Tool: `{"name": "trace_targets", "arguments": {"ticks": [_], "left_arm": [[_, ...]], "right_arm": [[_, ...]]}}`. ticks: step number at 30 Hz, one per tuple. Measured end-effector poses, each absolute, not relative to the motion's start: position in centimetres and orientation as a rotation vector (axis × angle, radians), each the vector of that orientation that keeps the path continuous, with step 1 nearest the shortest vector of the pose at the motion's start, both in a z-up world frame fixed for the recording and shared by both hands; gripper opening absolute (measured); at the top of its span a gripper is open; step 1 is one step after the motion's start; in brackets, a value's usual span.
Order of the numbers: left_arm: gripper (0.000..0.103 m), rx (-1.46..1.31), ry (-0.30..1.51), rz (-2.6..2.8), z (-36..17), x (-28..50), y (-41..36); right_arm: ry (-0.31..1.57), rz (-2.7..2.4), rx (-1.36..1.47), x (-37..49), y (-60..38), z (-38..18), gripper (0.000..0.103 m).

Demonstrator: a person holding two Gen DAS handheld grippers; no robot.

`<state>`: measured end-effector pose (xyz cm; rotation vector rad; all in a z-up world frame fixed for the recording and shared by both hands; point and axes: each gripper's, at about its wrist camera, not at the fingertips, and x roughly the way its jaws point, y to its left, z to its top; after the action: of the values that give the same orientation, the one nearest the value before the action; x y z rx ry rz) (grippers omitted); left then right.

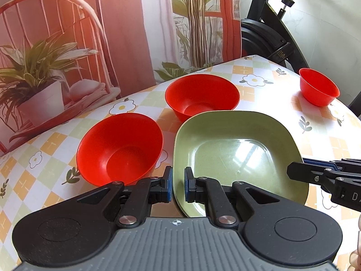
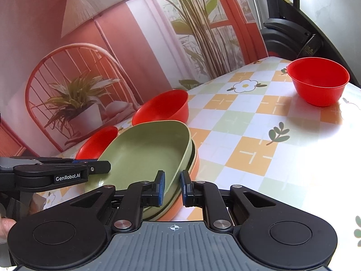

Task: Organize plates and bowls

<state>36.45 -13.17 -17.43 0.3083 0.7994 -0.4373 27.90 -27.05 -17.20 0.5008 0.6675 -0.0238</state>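
Three glossy red plastic bowls are sitting on the checked, flower-printed tablecloth (image 1: 259, 83): one at the near left (image 1: 119, 149), one farther back in the middle (image 1: 202, 96), and a smaller one (image 1: 319, 87) standing well apart at the far right. A green squarish plate (image 1: 239, 155) is lying at the near middle on top of a stack; the right wrist view is showing a second green rim and an orange one (image 2: 194, 169) beneath it, so probably three plates, though the lower ones are mostly hidden. The left gripper (image 1: 178, 186) is straddling the green plate's near-left rim with its blue-padded fingers narrowly apart, seemingly pinching it. The right gripper (image 2: 172, 187) is likewise closing on the stack's right rim, jaws a little apart around it. Behind the table a printed backdrop (image 1: 67, 45) of a chair and plants is hanging, with a black exercise bike (image 1: 270, 33) beside it. "GenRobot.AI" is showing on the left gripper's side.
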Motion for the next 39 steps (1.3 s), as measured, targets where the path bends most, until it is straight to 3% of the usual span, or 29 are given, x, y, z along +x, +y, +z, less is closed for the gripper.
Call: {"name": "trace_targets", "arguments": {"ticks": [39], "left_arm": [[0.012,0.276,0.785,-0.401,-16.57,35.83,-12.73]], "right_arm": [[0.675,-0.007,0.507,27.23,-27.04,-17.18,0.019]]}}
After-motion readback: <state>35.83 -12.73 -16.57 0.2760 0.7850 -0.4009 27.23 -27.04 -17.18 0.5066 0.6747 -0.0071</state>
